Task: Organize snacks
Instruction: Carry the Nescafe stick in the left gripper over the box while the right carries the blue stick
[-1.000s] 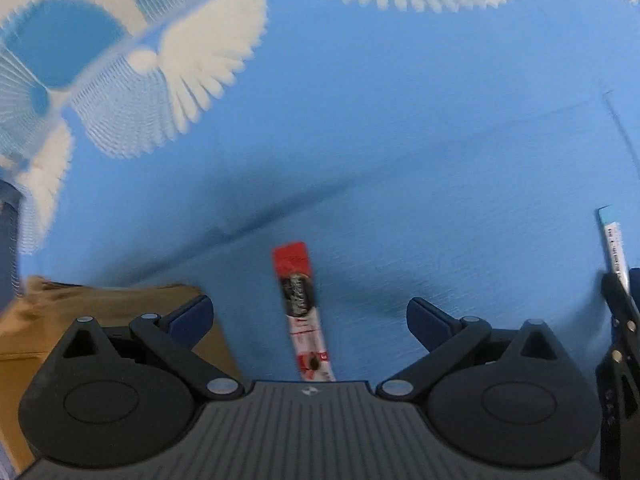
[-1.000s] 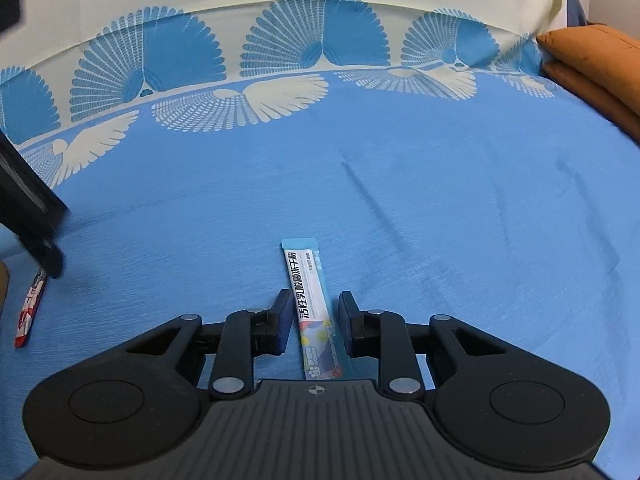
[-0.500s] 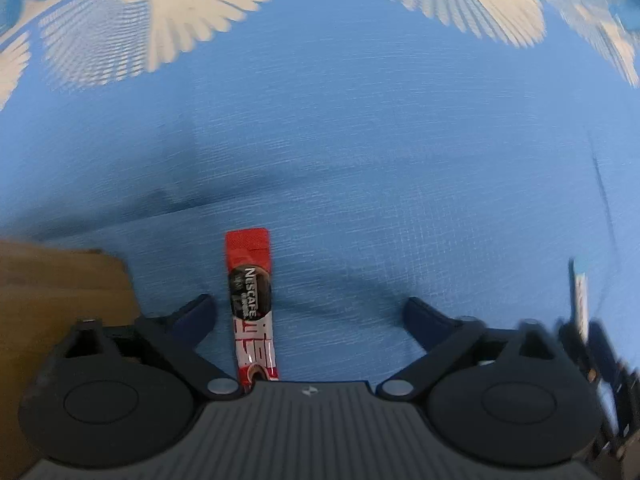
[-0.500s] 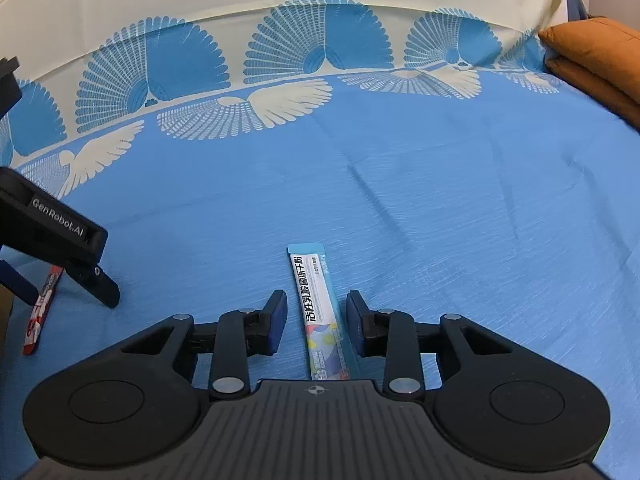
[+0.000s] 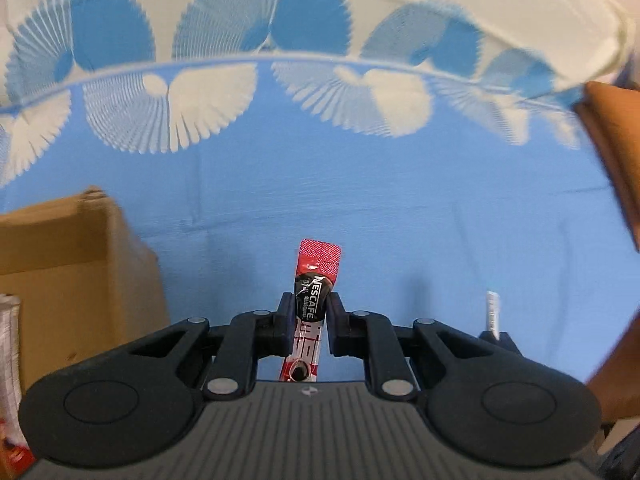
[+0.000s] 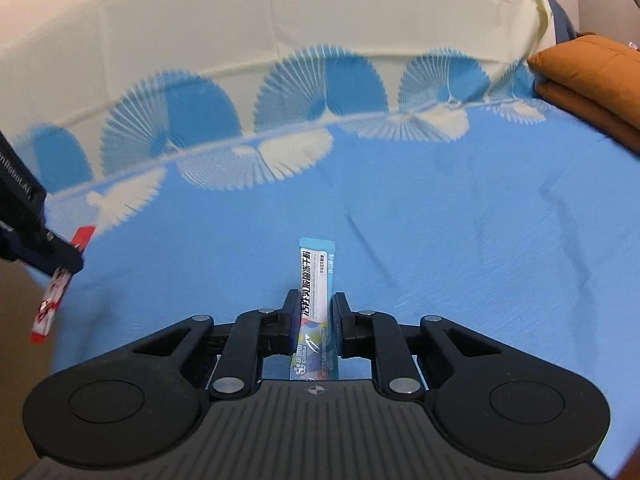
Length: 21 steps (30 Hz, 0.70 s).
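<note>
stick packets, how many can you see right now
2. The red Nescafe stick is clamped in the closing jaws of the left gripper. The blue stick is clamped in the right gripper. More may sit in the cardboard box, hidden.

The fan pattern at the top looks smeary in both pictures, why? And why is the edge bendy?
Left wrist view: fan pattern streaked by motion blur, red Nescafe stick sharp. Right wrist view: same smear, blue sachet crisp. The fisheye lens bends straight edges.

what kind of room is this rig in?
Probably a bedroom: the work surface looks like a bed under a blue bedspread with cream fan patterns, a folded orange blanket at its edge. A cardboard box stands on it.
</note>
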{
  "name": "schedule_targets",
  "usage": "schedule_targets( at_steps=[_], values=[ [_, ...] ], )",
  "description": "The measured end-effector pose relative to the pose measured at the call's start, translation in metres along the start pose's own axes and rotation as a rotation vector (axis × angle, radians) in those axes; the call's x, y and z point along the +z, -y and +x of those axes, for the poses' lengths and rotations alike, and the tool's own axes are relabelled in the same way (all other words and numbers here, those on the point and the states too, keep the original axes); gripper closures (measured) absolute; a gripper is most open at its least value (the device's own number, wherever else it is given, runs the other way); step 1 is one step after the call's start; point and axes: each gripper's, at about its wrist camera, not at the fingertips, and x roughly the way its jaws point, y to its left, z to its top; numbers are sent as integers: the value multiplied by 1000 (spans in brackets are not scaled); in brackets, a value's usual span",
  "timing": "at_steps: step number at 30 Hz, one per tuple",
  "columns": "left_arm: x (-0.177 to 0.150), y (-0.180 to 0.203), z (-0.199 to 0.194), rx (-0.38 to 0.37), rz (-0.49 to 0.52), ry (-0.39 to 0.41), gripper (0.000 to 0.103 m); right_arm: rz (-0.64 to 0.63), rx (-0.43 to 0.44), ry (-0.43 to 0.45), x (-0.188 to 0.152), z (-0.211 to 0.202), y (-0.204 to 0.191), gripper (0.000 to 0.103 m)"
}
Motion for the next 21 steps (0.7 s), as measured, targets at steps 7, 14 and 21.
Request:
schedule_targets(
  at_steps=[7,14,21],
  values=[
    [-68,11,-106,-62,34,89,86,-86,163,28,16,-114,-21,85],
    [-163,-43,-187,55,-8,155,85,-147,352,-21,4,-198,-67,85],
    [-243,-105,-235,116,-167,182,85,-299,499,-87,-30,-252,-127,85]
  ],
)
